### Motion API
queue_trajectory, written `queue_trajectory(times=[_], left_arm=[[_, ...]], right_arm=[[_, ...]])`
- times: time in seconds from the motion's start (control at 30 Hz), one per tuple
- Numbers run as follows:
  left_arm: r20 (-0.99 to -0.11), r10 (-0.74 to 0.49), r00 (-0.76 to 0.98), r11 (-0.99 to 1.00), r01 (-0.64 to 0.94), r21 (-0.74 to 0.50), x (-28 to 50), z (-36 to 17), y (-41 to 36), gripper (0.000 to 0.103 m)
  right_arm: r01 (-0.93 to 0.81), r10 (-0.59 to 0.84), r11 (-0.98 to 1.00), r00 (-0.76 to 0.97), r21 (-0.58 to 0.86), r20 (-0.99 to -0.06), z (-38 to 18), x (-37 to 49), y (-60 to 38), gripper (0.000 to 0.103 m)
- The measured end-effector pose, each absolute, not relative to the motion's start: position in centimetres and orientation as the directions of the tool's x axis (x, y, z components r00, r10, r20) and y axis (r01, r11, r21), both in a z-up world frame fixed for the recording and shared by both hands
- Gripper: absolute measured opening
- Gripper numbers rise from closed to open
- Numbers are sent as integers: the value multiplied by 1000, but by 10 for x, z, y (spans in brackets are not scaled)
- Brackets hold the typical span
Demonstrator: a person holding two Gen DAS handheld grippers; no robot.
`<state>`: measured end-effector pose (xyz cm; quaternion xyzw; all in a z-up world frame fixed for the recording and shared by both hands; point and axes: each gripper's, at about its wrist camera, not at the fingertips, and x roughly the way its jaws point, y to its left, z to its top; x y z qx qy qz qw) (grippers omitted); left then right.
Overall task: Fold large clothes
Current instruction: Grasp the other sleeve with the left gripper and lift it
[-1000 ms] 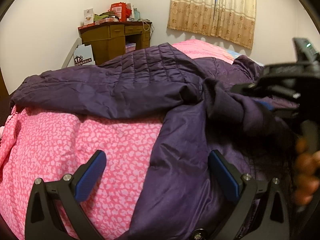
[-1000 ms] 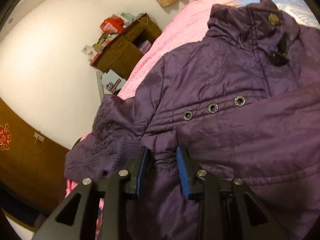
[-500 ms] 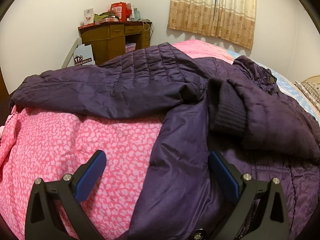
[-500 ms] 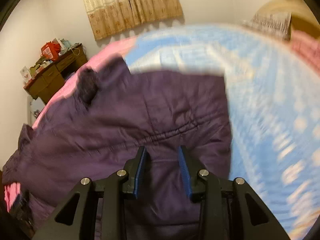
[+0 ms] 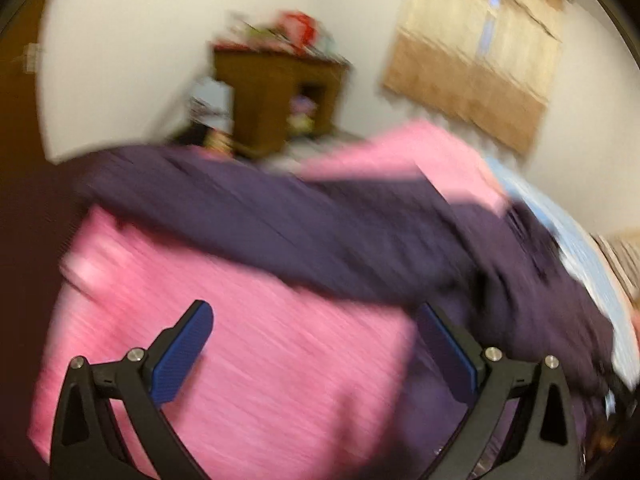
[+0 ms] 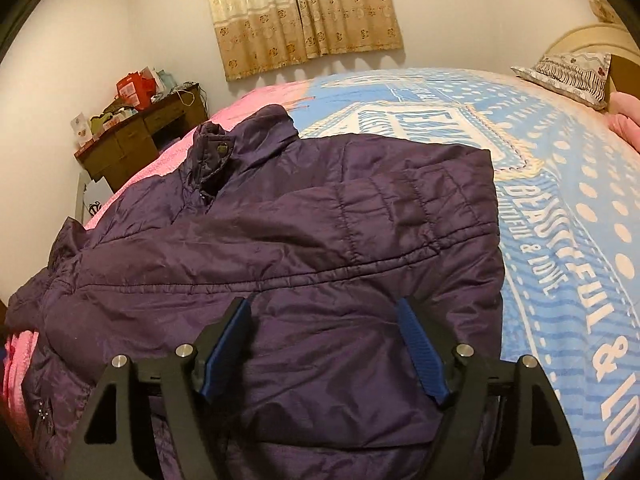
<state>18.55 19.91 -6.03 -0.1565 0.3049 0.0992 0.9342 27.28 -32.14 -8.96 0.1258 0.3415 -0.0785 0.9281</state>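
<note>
Though creased, purple quilted jacket (image 6: 304,248) sleeve-folded.

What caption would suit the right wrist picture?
Open right gripper, jaws just opened, above a purple jacket lying on the bed.

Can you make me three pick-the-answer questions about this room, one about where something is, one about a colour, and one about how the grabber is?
1. Where does the dark purple quilted jacket lie?
A on the bed
B on the desk
C on the floor

2. What colour is the lettered bedspread beside it?
A green
B light blue
C black

3. How is the right gripper?
A shut on a sleeve
B open
C holding a pillow

Answers:
1 A, it is spread over the bedding.
2 B, light blue with white writing.
3 B, its blue pads stand apart, pressing nothing.
</note>
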Motion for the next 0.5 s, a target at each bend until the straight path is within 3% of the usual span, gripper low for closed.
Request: queue_trajectory(times=[0.17, 0.3, 0.43, 0.5], left_arm=[[-623, 177, 762, 798, -482, -362, 213, -50, 312, 103], [-712, 233, 663, 695, -625, -355, 243, -70, 372, 102], [-730, 185, 658, 610, -659, -440, 262, -90, 403, 101], [-744, 168, 647, 605, -663, -440, 276, -100, 405, 83]], right_arm=[[229, -51, 954, 763, 195, -644, -95, 244, -316, 77], [229, -51, 954, 763, 195, -644, -96, 245, -316, 78], [230, -53, 954, 762, 193, -645, -96, 247, -316, 78], [230, -53, 954, 763, 193, -644, -96, 245, -315, 78]])
